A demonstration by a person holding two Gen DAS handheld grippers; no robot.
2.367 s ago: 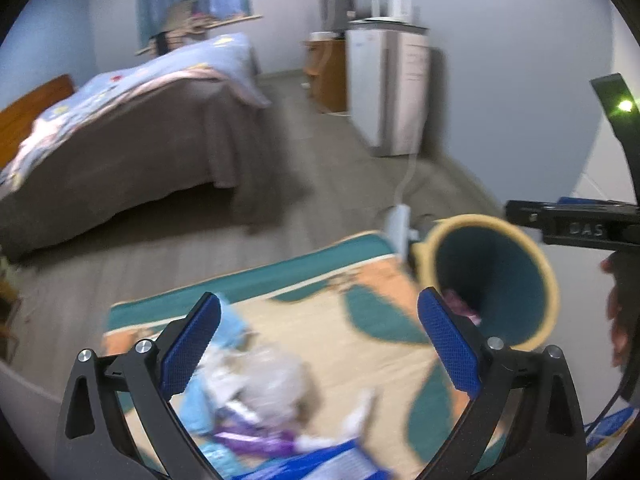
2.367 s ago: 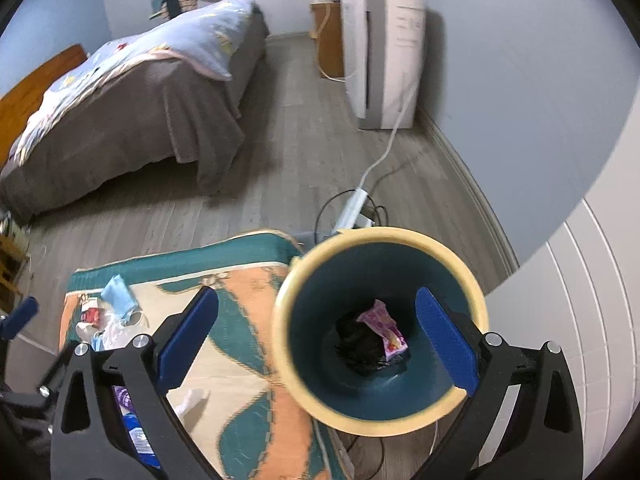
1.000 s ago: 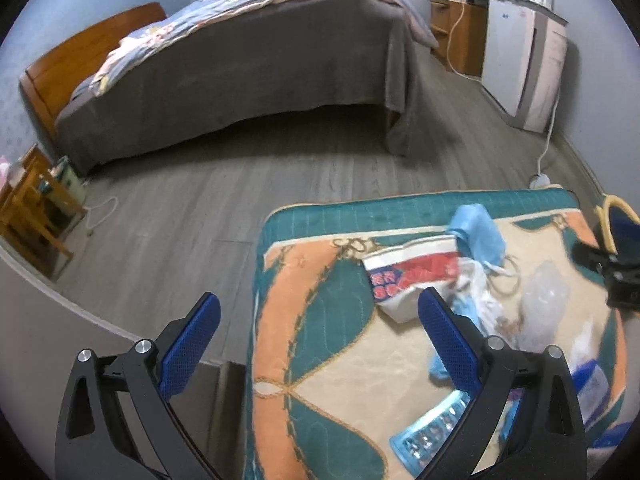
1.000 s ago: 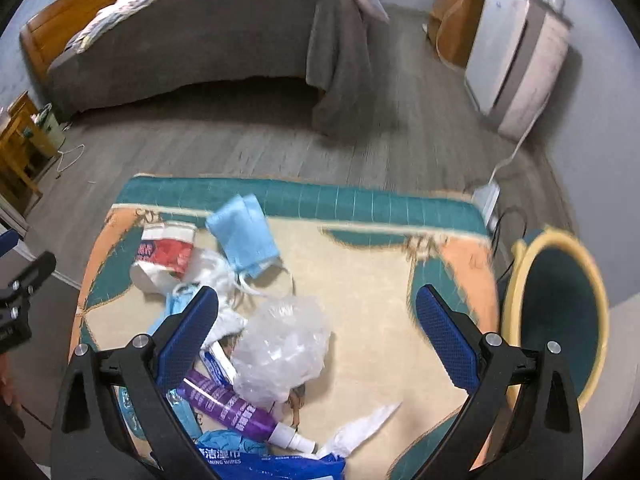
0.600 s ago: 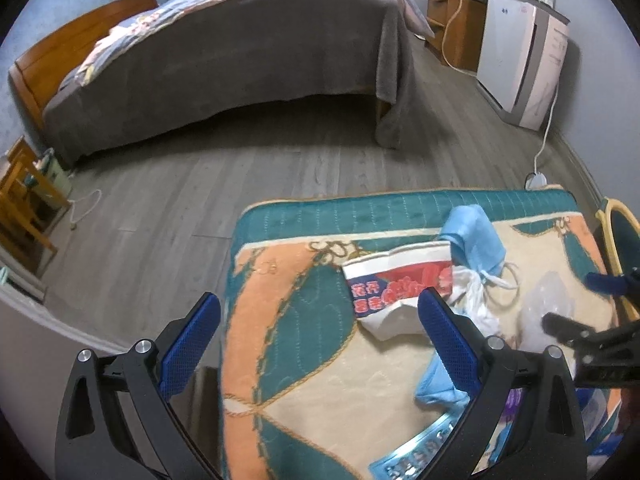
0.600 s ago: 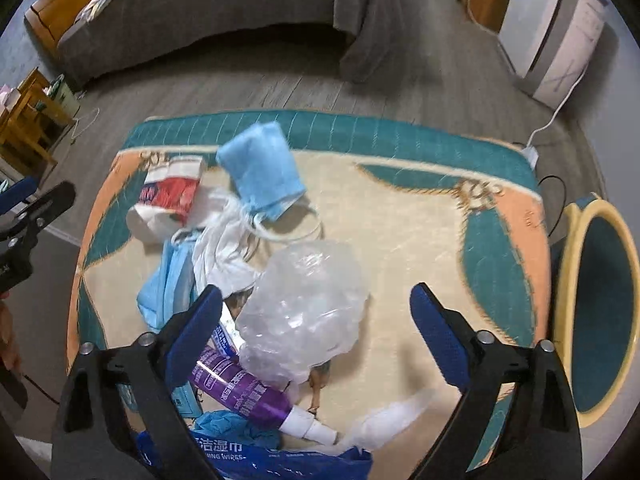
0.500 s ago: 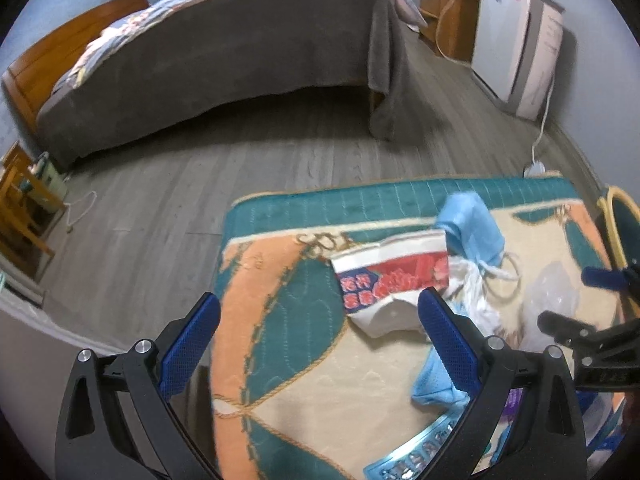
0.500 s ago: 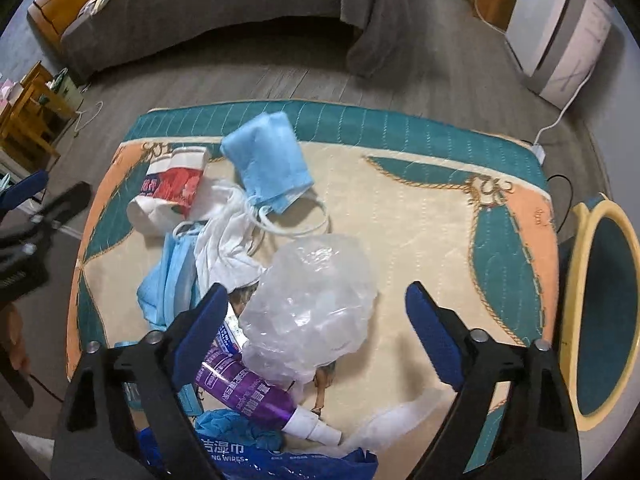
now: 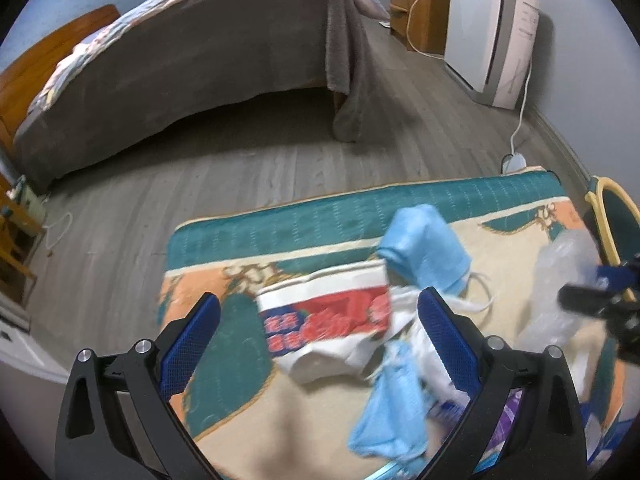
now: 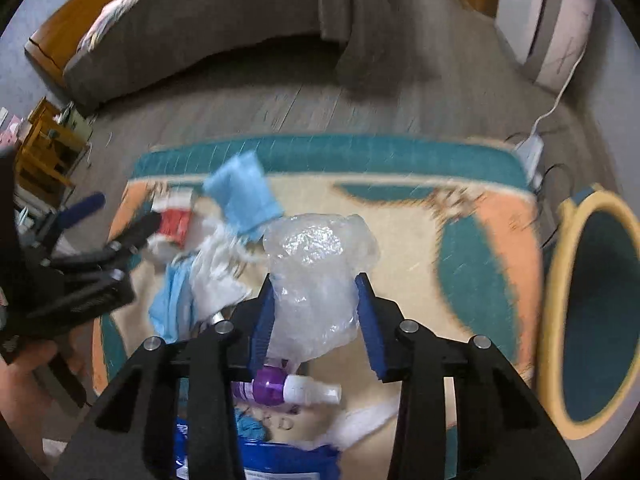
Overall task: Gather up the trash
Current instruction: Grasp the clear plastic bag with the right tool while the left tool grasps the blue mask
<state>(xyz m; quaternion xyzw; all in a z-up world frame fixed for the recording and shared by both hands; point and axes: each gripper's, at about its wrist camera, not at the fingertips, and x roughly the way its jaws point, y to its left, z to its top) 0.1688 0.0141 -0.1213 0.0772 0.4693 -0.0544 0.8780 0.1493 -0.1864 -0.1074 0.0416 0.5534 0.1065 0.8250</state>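
Trash lies heaped on the rug (image 10: 472, 248), with the teal bin (image 10: 600, 308) standing just off its right edge, and the clear bag (image 10: 316, 264) sits in the middle of the pile. Right gripper (image 10: 316, 312) has its pads pressed against both sides of that bag. Left gripper (image 9: 320, 344) is spread wide with nothing in it, hanging over the red wrapper (image 9: 324, 316), beside the blue mask (image 9: 424, 252).
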